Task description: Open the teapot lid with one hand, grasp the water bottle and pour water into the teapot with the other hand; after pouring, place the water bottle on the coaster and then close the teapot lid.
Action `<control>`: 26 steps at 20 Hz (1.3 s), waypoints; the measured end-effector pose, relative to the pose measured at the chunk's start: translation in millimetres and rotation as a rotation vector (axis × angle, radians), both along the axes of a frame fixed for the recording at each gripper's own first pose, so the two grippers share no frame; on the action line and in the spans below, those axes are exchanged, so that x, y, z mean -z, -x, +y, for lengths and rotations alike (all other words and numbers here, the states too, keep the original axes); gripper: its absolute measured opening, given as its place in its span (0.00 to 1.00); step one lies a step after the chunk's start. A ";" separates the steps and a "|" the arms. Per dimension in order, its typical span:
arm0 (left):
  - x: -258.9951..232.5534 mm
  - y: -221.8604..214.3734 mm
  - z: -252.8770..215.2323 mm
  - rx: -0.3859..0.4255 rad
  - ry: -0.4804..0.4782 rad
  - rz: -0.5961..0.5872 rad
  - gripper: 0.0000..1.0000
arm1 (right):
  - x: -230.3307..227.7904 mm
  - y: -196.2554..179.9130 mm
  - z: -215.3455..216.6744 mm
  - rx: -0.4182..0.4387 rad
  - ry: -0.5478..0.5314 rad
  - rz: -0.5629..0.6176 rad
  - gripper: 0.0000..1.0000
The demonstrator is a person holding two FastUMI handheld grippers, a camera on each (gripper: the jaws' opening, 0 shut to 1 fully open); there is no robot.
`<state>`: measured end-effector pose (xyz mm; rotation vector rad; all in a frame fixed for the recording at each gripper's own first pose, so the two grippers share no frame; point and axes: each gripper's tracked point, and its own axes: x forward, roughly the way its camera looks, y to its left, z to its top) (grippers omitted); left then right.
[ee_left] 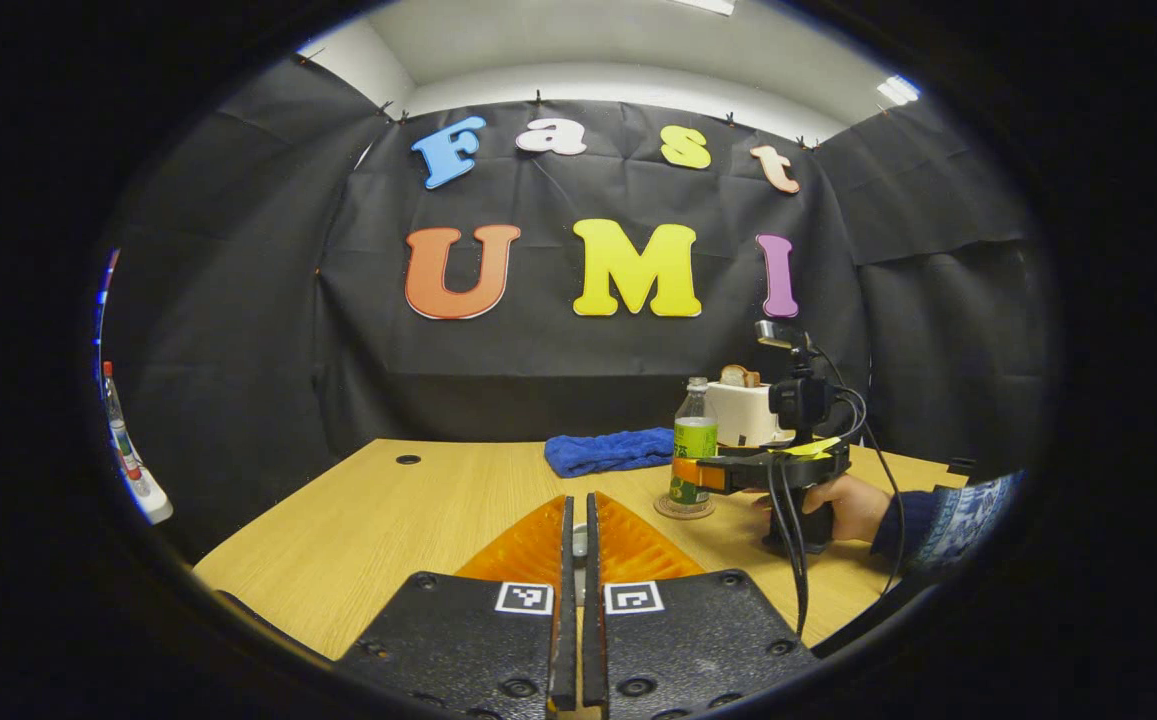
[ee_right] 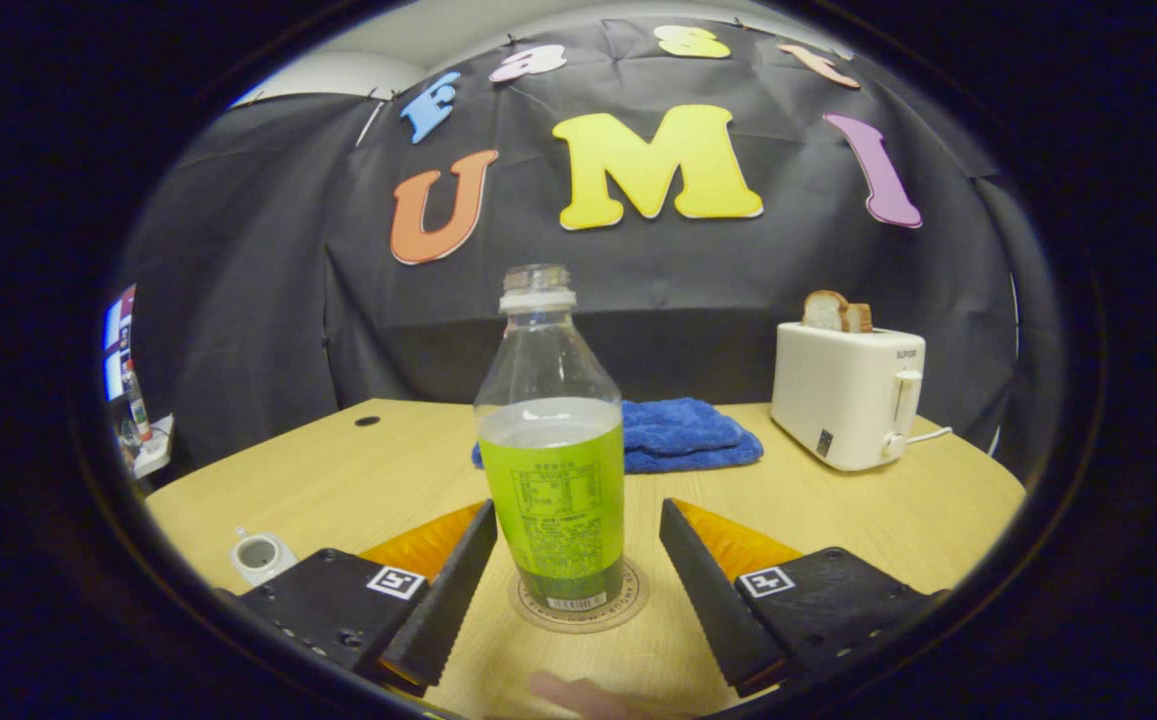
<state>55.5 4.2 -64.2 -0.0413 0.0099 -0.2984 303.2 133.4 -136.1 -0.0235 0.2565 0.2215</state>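
Observation:
An uncapped clear water bottle with a green label stands upright on a round coaster, about half full. My right gripper is open, one finger on each side of the bottle with gaps between. In the left gripper view the bottle and coaster sit right of centre, with the right gripper around them. A small white teapot with its top uncovered sits at the lower left. My left gripper is shut on a small pale piece, seemingly the teapot lid's knob; the lid itself is hidden.
A white toaster holding bread slices stands at the back right. A folded blue cloth lies behind the bottle. A hand in a patterned sleeve holds the right gripper. The wooden table has a cable hole.

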 end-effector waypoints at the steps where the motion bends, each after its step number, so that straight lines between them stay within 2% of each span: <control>1: 1.5 -2.4 0.4 -0.005 -0.012 -0.004 0.05 | -6.3 7.1 -3.7 -0.002 0.006 -0.017 0.98; 4: 19.7 -11.5 8.5 -0.049 -0.036 0.046 0.05 | -19.0 28.1 -26.8 0.029 0.040 -0.048 0.95; 8: 18.9 -11.9 3.8 -0.087 -0.038 0.073 0.05 | -41.6 67.1 -50.6 0.074 -0.037 -0.099 0.96; 10: 3.2 -10.1 1.0 -0.108 -0.032 0.042 0.05 | -42.6 86.2 -74.8 0.151 0.012 -0.109 0.96; 12: -10.1 -6.0 -5.7 -0.122 0.006 0.022 0.05 | -45.3 105.2 -91.1 0.180 0.048 -0.128 0.96; 15: -24.1 2.4 -18.9 -0.133 0.024 0.041 0.05 | -55.5 117.1 -98.7 0.182 0.053 -0.172 0.96; 20: -53.1 1.9 -43.9 -0.123 0.044 0.006 0.05 | -38.7 135.9 -111.3 0.130 0.049 -0.117 0.96; 26: -50.4 -40.3 -69.6 -0.109 0.029 -0.006 0.05 | -36.9 139.4 -120.0 0.078 0.002 -0.115 0.96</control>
